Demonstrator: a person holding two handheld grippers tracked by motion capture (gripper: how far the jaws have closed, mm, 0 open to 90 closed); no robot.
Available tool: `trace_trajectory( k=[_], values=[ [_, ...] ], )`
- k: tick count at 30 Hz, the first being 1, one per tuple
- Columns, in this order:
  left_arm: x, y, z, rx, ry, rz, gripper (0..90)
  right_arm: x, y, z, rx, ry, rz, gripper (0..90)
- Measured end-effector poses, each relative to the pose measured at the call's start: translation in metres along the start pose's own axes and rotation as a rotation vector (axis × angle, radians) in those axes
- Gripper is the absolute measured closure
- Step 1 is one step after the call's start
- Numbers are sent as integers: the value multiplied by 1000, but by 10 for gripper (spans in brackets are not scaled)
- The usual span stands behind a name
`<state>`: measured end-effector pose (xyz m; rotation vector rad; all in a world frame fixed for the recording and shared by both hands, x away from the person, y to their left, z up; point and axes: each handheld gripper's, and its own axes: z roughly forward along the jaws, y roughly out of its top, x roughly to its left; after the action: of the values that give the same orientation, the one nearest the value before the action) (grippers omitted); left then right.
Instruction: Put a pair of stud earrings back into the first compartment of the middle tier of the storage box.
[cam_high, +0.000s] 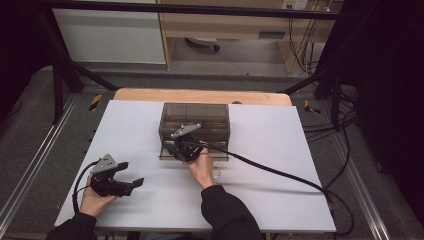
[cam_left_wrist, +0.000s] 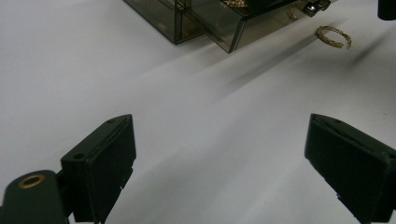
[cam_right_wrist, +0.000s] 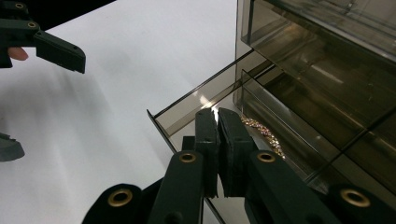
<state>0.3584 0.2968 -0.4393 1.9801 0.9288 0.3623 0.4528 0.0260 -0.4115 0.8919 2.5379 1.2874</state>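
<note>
A smoky see-through drawer box (cam_high: 195, 120) stands in the middle of the white table, and its lower drawer (cam_right_wrist: 196, 100) is pulled out toward me. A gold chain (cam_right_wrist: 264, 133) lies inside that drawer. My right gripper (cam_right_wrist: 217, 116) is shut, with its tips down in the open drawer just beside the chain; whether it pinches the chain I cannot tell. In the high view the right gripper (cam_high: 175, 149) sits at the drawer's front. A gold ring-shaped bangle (cam_left_wrist: 333, 36) lies on the table by the right hand. My left gripper (cam_left_wrist: 219, 158) rests open at the front left, with nothing between its fingers.
The white table sheet (cam_high: 270, 165) ends near me at the front edge. The right gripper's cable (cam_high: 280, 172) trails across the table to the right. Dark frame legs and cables stand around the table on the floor.
</note>
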Motion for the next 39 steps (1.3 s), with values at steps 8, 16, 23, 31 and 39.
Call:
trace_trajectory(
  k=[8, 16, 23, 31, 39],
  values=[
    [0, 0, 0, -1, 2, -1, 85, 3, 6, -14, -27, -7, -11, 748],
    [0, 0, 0, -1, 1, -1, 85, 13, 9, -37, -37, -25, -41, 481],
    [0, 0, 0, 0, 1, -1, 85, 18, 6, -54, -61, -24, -38, 294],
    [0, 0, 0, 3, 2, -3, 85, 10, -8, -71, -53, -36, -6, 159],
    [0, 0, 1, 5, 2, -4, 85, 4, -29, -90, -46, -65, 21, 49]
  ],
)
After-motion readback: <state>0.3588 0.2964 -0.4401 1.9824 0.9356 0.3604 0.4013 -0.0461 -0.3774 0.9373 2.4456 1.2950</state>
